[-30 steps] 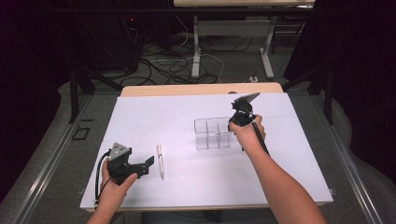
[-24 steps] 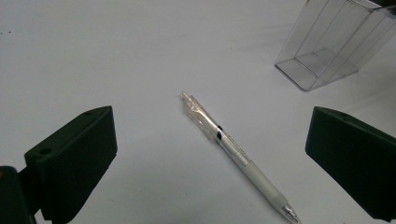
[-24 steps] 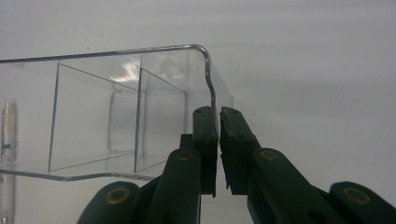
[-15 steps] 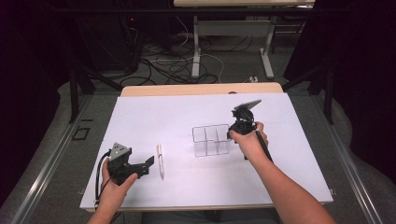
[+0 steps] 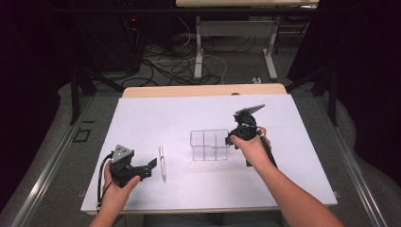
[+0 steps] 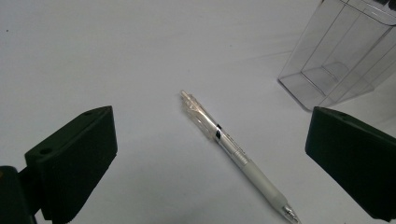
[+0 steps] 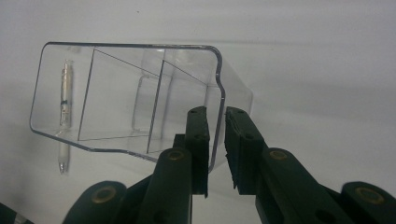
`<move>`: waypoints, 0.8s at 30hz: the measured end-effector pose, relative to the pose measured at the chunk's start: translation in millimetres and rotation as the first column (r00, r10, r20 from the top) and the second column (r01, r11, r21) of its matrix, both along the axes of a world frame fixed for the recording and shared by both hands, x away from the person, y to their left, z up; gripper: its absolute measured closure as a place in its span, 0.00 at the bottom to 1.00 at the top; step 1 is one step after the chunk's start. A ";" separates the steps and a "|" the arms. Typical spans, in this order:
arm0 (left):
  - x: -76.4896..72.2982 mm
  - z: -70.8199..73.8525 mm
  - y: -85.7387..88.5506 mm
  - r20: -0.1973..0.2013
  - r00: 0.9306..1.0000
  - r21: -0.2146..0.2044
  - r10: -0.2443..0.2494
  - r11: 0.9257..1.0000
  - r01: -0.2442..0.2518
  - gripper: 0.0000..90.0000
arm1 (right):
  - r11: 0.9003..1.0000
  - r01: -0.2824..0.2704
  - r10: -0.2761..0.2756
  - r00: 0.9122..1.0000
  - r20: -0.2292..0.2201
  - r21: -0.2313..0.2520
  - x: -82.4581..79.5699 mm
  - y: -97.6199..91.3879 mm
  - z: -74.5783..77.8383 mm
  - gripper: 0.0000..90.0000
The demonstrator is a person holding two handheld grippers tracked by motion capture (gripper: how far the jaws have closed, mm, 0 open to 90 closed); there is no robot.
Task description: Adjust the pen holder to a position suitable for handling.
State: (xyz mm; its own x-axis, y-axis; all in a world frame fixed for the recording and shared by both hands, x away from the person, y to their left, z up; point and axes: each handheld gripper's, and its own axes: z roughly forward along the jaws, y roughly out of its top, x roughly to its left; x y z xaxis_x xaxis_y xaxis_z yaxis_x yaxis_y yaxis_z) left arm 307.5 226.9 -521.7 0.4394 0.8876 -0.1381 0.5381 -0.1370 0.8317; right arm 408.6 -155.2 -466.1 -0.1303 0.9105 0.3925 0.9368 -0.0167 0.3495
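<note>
A clear plastic organizer box (image 5: 209,145) with several compartments stands on the white table top (image 5: 142,118). My right gripper (image 5: 231,140) is at the box's right end. In the right gripper view its jaws straddle the wall of the box (image 7: 126,98). My right gripper (image 7: 217,116) has just been opening, and slim gaps show beside the wall. A white pen (image 5: 162,162) lies left of the box. My left gripper (image 5: 150,168) rests just left of the pen, open. In the left gripper view the pen (image 6: 233,151) lies between the wide jaws of my left gripper (image 6: 210,140), untouched, with the box (image 6: 341,51) beyond.
The table's wooden far edge (image 5: 203,90) borders a floor with cables and desk legs (image 5: 198,47). Metal rails run along both sides of the table. Bare white surface lies behind the box and to the far left.
The right gripper and the box slid together toward me and slightly left. Left gripper and pen have not moved.
</note>
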 end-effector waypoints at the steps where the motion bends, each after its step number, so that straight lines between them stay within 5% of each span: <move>1: 0.0 0.0 -0.1 0.000 1.000 0.000 0.000 1.000 0.000 0.03 | 1.000 -0.013 0.013 1.000 0.005 -0.009 -0.4 -0.9 -0.5 0.88; 13: 0.8 -0.5 -0.4 -0.009 1.000 0.008 -0.007 1.000 0.007 0.03 | 1.000 -0.014 0.014 1.000 0.011 0.004 0.8 3.1 -8.5 0.87; 20: 0.3 -0.8 0.5 -0.011 1.000 0.009 -0.006 1.000 0.006 0.03 | 0.999 -0.045 0.043 0.995 0.086 0.019 -1.0 1.4 -3.0 0.78; 24: -0.2 -1.3 0.9 -0.021 1.000 0.004 -0.002 1.000 0.002 0.03 | 0.996 -0.089 0.089 0.982 0.165 -0.002 -5.5 -2.0 3.2 0.69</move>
